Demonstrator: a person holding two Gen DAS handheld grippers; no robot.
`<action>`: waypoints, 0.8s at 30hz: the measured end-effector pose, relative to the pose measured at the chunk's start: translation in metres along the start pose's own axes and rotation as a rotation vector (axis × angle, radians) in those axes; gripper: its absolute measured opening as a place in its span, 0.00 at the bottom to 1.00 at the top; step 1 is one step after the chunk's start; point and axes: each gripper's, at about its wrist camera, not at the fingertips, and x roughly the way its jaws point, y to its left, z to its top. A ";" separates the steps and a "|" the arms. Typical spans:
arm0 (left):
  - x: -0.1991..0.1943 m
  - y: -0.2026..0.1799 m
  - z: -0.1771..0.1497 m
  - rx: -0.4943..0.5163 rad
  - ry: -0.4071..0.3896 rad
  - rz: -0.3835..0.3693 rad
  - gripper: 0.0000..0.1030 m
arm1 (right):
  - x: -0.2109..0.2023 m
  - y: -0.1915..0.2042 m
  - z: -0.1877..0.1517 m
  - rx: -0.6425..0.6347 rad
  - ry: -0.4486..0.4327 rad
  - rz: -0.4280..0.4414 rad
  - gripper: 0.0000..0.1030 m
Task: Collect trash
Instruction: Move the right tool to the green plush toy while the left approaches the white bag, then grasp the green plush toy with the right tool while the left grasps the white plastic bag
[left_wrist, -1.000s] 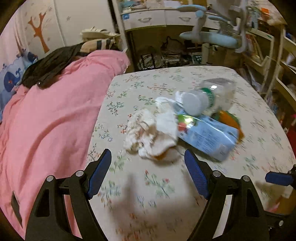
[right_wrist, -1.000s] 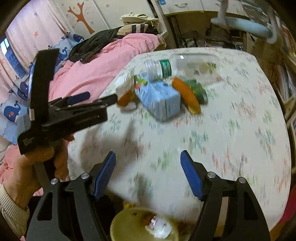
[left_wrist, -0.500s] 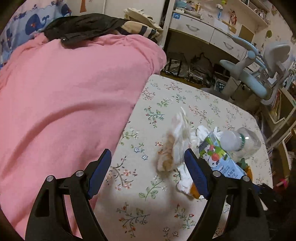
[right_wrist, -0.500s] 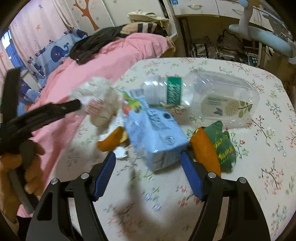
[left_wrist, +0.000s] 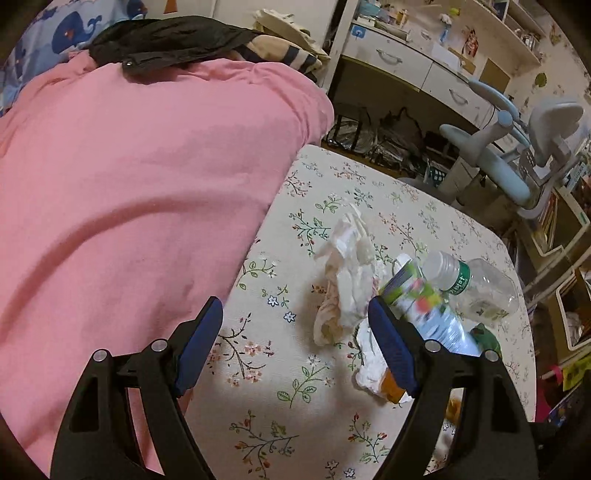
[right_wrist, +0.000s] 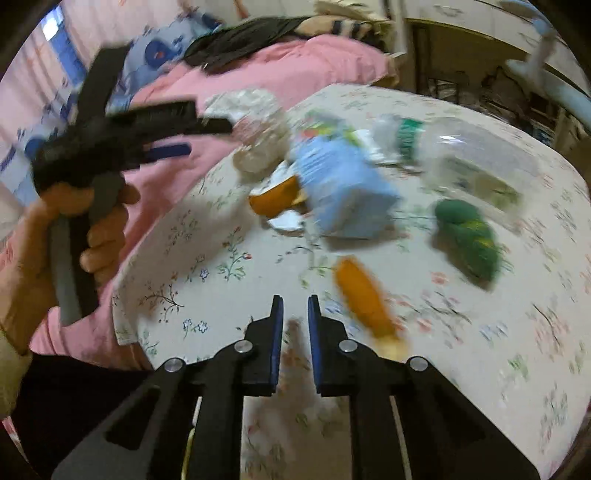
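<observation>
Holding one hand-held gripper in each hand, I look down at the worktop (left_wrist: 325, 417), which wears a pale cloth printed with small flowers. My left hand-held gripper (left_wrist: 295, 343) has its blue pads spread wide and empty above the near part of the cloth, with the crumpled white tissue (left_wrist: 345, 280) lying just ahead between them and closer to the right pad. In the right wrist view that same tool shows as a black frame gripped by my left hand (right_wrist: 48, 236) above the pink blanket (left_wrist: 129, 192) of the bed that butts against the worktop edge. My right hand-held gripper (right_wrist: 295, 325) is closing, its pads drawn almost together with only a narrow slot left and nothing caught in it; it hovers over bare cloth at the near edge. The trash sits in one cluster further in: a light blue drink carton (right_wrist: 343, 188) lying on its side, a clear plastic bottle (left_wrist: 476, 284) with a green label behind it and touching it, an orange and white wrapper (right_wrist: 277, 199) tucked against the carton's near left corner, a green packet (right_wrist: 469, 236) to the right, and an orange packet (right_wrist: 365, 299) lying apart, closest to my right pads. The right wrist view is blurred, so finer detail is lost
</observation>
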 end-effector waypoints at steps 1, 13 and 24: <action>0.001 -0.001 0.000 0.008 -0.002 0.001 0.75 | -0.007 -0.005 -0.001 0.018 -0.021 -0.021 0.32; 0.017 0.007 0.021 0.013 -0.024 0.041 0.75 | -0.023 -0.056 0.007 0.132 -0.096 -0.202 0.48; 0.056 0.003 0.027 0.090 0.094 0.059 0.75 | 0.013 -0.080 0.029 0.152 -0.075 -0.231 0.43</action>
